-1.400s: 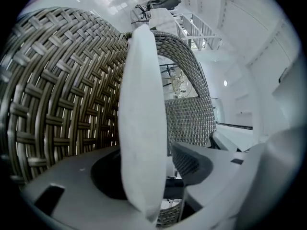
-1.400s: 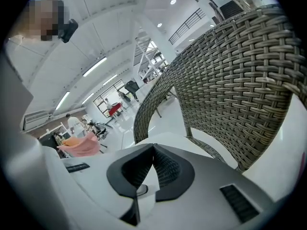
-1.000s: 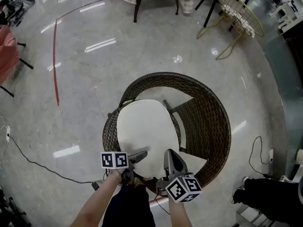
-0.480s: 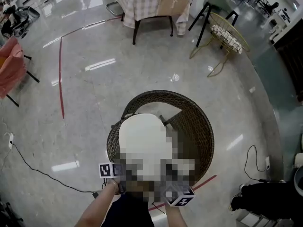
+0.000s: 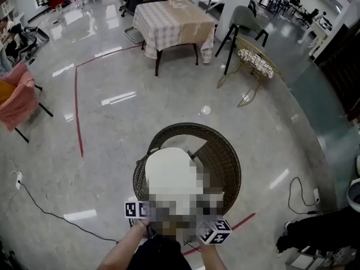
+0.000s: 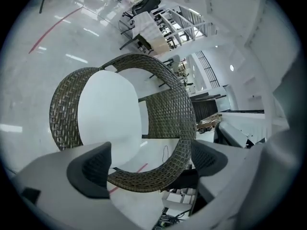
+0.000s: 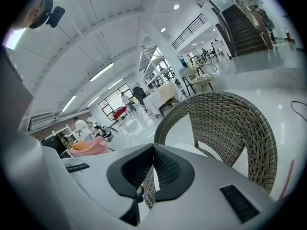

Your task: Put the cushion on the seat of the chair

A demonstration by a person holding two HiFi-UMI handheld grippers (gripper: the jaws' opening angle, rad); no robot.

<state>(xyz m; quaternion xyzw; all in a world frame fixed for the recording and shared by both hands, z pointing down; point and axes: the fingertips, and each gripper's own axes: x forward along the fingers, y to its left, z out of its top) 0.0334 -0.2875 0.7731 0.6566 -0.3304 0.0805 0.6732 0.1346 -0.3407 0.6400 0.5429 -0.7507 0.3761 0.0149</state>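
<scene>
Head view: the white cushion [image 5: 169, 176] is seen lying inside the ring of the wicker chair [image 5: 228, 165]. It fills the ring's left part, and dark weave is left bare to the right. It is judged to rest on the seat already, though whether it sits flat cannot be told. At the bottom edge of the frame both tools are held close to the chair's near rim, partly masked. In the left gripper view the left gripper [image 6: 148, 163] is shown spread wide with nothing held, the rim merely seen beyond its pads. In the right gripper view the right gripper [image 7: 152, 169] is pressed together on a thin strip of wicker. This strip is taken to be the chair's rim, probably pinched to steady or turn the chair. Bare polished floor [image 5: 112, 151] is left all around the chair. The red line [image 5: 79, 117] at left, the cable [image 5: 39, 202] at lower left and the cloth-covered table [image 5: 174, 21] at the top are well apart, so room for shifting is judged ample.
</scene>
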